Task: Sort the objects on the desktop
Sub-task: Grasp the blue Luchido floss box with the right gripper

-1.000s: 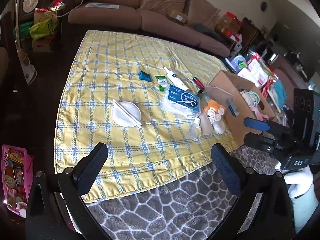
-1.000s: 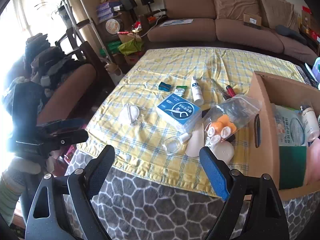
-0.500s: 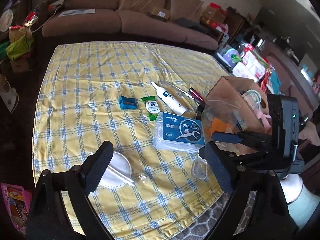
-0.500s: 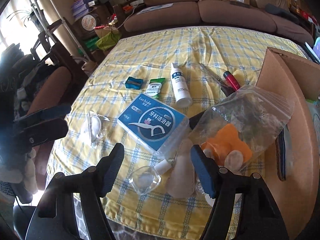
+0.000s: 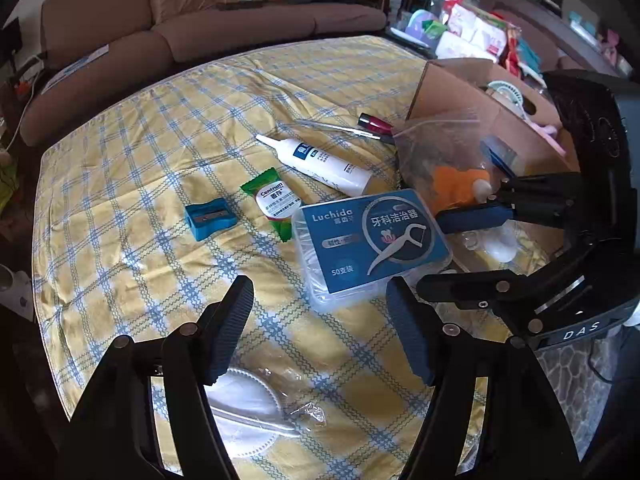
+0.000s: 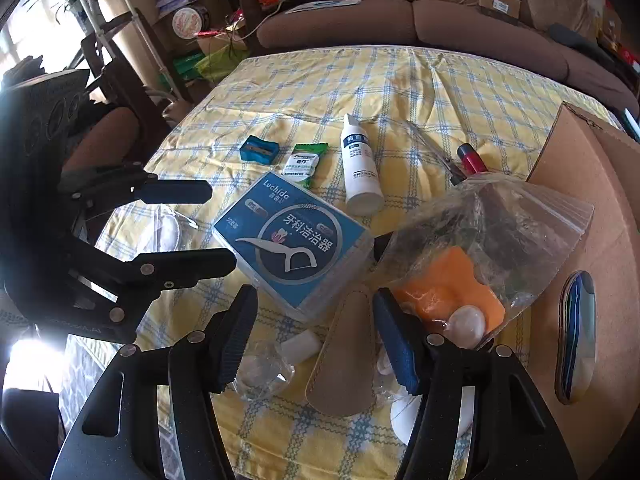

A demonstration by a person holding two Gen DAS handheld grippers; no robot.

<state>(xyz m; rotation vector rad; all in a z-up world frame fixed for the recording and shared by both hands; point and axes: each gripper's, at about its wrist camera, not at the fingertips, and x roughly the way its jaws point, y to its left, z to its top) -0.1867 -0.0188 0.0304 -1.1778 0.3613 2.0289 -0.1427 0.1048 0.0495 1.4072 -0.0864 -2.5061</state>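
A blue floss-pick box (image 5: 370, 242) (image 6: 294, 250) lies mid-table on the yellow checked cloth (image 5: 140, 160). My left gripper (image 5: 320, 320) is open and empty, just short of the box's near edge. My right gripper (image 6: 314, 332) is open and empty, low over a tan case (image 6: 346, 356) and a small clear bottle (image 6: 272, 364). A zip bag with orange and white items (image 6: 472, 264) (image 5: 448, 168) leans on the cardboard box (image 6: 592, 208) (image 5: 452, 84). A white tube (image 5: 332, 166), green sachet (image 5: 278, 200) and blue sharpener (image 5: 210, 218) lie behind.
A red pen (image 6: 472, 158) and a thin clear rod (image 5: 340, 126) lie by the cardboard box. A wrapped white disc (image 5: 244, 404) lies near the left gripper. A brown sofa (image 5: 240, 20) stands behind the table. Clutter fills the room's right side.
Both grippers have moved forward and down toward the table. The left now sits close to the floss-pick box; the right is low over the tan case and bottle.
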